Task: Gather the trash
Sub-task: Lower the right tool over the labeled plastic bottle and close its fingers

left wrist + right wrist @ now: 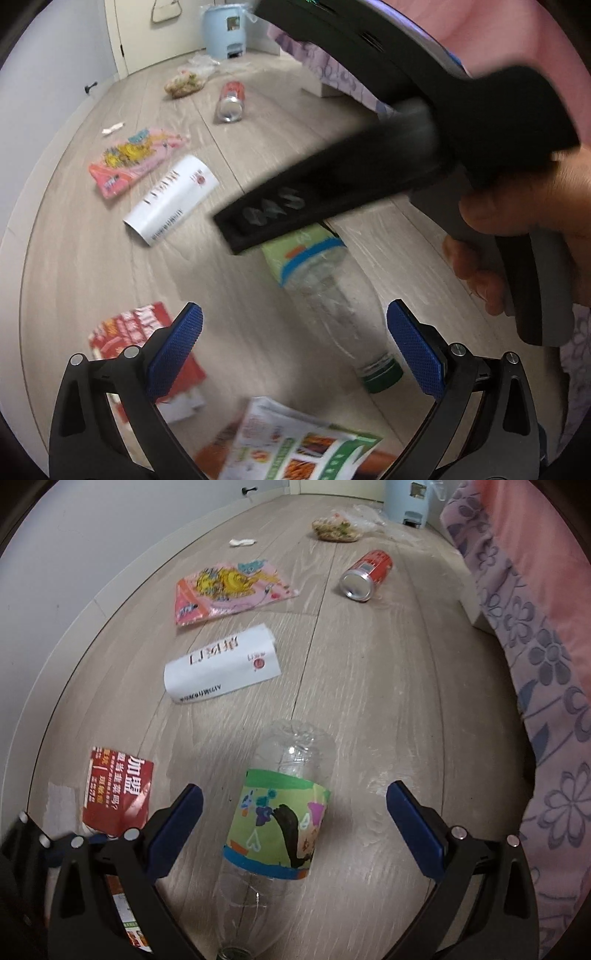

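A clear plastic bottle (280, 823) with a green drawn label lies on the wood floor. It rests between the wide-apart fingers of my right gripper (295, 808), which is open and not touching it. In the left wrist view the same bottle (332, 295) shows its green cap (380, 376) toward me. My left gripper (295, 336) hovers open just left of that cap. A hand (517, 229) holds the right gripper's black body above the bottle. A red can (365, 576) lies on its side farther off.
Scattered on the floor are a pink wrapper (229, 587), a rolled white paper (221, 664), a red leaflet (118, 794), a food bag (336, 530) and a green flyer (295, 443). A light blue bin (225, 29) stands at the far wall. A floral-sheeted bed (535, 664) runs along the right.
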The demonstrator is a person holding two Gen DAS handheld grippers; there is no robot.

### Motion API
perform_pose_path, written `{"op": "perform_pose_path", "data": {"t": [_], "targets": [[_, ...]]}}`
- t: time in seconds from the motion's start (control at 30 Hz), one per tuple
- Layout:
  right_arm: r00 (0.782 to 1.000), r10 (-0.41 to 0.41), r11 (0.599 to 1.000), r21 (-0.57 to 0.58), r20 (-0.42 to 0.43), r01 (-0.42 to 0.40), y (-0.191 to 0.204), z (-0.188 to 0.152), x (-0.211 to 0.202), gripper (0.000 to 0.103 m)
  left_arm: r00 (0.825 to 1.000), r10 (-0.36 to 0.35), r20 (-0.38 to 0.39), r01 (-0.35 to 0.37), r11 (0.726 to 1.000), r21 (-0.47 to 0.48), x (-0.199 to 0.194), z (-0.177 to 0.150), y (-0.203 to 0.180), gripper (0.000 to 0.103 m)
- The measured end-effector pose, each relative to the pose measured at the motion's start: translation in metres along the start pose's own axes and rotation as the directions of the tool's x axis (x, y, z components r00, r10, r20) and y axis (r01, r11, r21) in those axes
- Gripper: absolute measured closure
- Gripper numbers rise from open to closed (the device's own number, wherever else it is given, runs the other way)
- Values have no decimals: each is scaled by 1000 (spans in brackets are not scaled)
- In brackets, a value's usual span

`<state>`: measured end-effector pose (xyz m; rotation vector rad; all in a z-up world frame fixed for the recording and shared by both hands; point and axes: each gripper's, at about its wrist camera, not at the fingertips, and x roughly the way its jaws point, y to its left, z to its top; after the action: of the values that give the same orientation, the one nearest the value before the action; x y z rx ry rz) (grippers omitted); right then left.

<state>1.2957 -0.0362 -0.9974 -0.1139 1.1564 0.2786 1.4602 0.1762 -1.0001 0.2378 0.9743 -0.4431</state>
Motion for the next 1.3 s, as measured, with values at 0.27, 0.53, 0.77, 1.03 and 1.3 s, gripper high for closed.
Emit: {"op": "perform_pose_path", "data": {"t": [0.27,0.53,0.77,1.03,1.3], "targets": [[998,33,999,22,-53,-32,-7,8,18,7,1000,23,-5,-24,999,-37,27,6,-14,6],[993,63,998,12,-97,-62,-3,6,32,26,999,32,-27,-33,997,-71,51,6,-17,9],[987,101,995,28,-123,-98,-4,0,38,34,999,17,-41,-19,998,-56,60,2,-26,23],[985,120,993,36,-124,-116,-3,0,36,38,999,-19,-39,17,998,-53,64,-2,-32,35],[984,132,990,62,-122,-125,-4,-1,36,40,999,-33,-30,31,998,-60,65,-6,-17,36]]}}
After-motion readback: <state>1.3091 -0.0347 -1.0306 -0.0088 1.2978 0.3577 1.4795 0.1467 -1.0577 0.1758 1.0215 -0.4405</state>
